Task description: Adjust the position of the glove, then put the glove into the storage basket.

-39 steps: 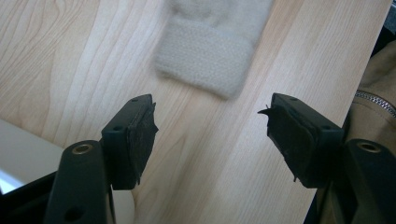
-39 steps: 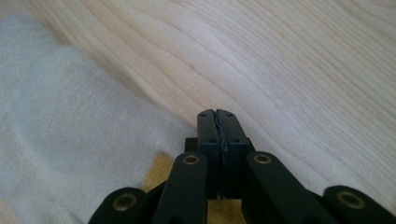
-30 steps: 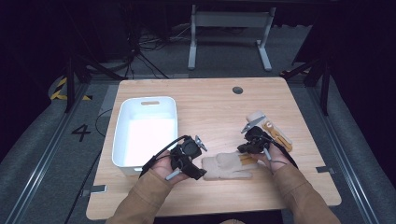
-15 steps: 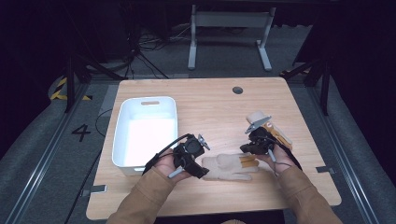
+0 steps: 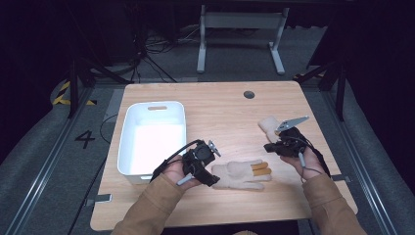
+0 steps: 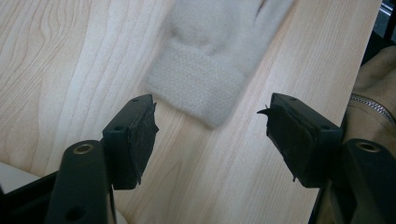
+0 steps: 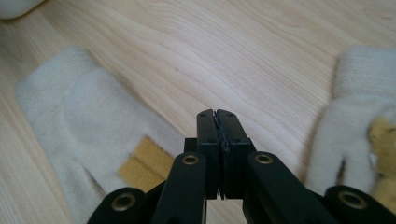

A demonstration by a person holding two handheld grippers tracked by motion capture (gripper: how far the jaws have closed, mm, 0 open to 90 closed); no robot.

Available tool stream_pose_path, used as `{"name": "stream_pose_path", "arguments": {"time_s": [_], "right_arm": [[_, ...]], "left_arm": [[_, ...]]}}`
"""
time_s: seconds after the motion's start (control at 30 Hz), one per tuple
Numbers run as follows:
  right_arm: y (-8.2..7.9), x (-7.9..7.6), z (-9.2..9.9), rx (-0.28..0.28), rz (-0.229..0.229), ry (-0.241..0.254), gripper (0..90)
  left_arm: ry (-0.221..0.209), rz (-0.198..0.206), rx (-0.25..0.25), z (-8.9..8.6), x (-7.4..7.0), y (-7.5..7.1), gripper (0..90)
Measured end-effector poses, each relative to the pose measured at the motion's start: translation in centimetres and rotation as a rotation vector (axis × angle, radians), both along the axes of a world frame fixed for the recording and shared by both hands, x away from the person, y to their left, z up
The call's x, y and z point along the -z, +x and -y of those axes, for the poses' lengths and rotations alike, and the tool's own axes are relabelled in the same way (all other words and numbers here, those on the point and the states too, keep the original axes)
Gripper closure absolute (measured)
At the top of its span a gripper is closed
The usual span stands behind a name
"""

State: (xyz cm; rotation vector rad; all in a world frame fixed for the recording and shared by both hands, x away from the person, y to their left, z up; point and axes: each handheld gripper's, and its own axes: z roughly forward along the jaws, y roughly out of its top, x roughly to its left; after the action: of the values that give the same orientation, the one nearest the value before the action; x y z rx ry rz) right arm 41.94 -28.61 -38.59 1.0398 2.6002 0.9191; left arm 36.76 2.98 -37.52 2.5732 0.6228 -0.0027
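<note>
- Here, cream glove [image 5: 241, 174] lies flat near the desk's [image 5: 220, 107] front edge, cuff toward the left gripper, yellow-tipped fingers pointing right.
- Left gripper [image 5: 211, 177] just beside the cuff, jaws wide apart, nothing between them; cuff [image 6: 198, 91] sits ahead of the gap, not touched.
- Right gripper [image 5: 268, 147] past the glove's fingertips, jaws pressed together, holding nothing; bare wood ahead of it.
- Second cream glove [image 5: 270, 127] farther back on the right, near the right gripper, apart from the first glove.
- White bin [image 5: 153, 137] at left, close to the desk's left edge.
- Open wood across the desk's middle and back; a round grommet [image 5: 249, 94] near the far edge.
</note>
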Motion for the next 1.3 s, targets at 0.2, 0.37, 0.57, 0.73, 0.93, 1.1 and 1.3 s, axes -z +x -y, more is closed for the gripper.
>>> {"name": "stream_pose_path", "arguments": {"time_s": [0.2, 0.37, 0.57, 0.73, 0.93, 1.1, 1.3], "right_arm": [[-0.1, -0.4, 1.6, 0.053, 0.03, 0.032, 87.3], [-0.1, -0.5, 2.7, 0.104, 0.06, 0.056, 86.2], [0.0, -0.4, 3.7, 0.169, 0.092, 0.071, 86.5], [0.5, 0.1, 5.1, 0.212, 0.087, 0.076, 86.0], [1.1, 0.3, 6.1, 0.232, 0.074, 0.077, 84.8], [1.8, 0.4, 6.7, 0.243, 0.067, 0.044, 84.0], [3.1, 0.7, 6.8, 0.234, 0.054, -0.041, 82.8]], "left_arm": [[-0.001, -0.007, 0.011, 0.3, 0.1, 0.3, 33.4], [0.0, -0.013, 0.019, 0.4, 0.1, 0.1, 33.4], [-0.004, -0.012, 0.012, 0.3, 0.0, 0.1, 33.3], [0.002, -0.01, 0.014, 0.2, 0.1, 0.0, 33.4], [-0.001, -0.012, 0.003, -0.1, 0.0, -0.1, 33.3], [0.002, -0.014, -0.008, -0.6, 0.2, -0.3, 33.3], [-0.016, -0.031, 0.005, -1.1, 0.2, -1.1, 33.1]]}}
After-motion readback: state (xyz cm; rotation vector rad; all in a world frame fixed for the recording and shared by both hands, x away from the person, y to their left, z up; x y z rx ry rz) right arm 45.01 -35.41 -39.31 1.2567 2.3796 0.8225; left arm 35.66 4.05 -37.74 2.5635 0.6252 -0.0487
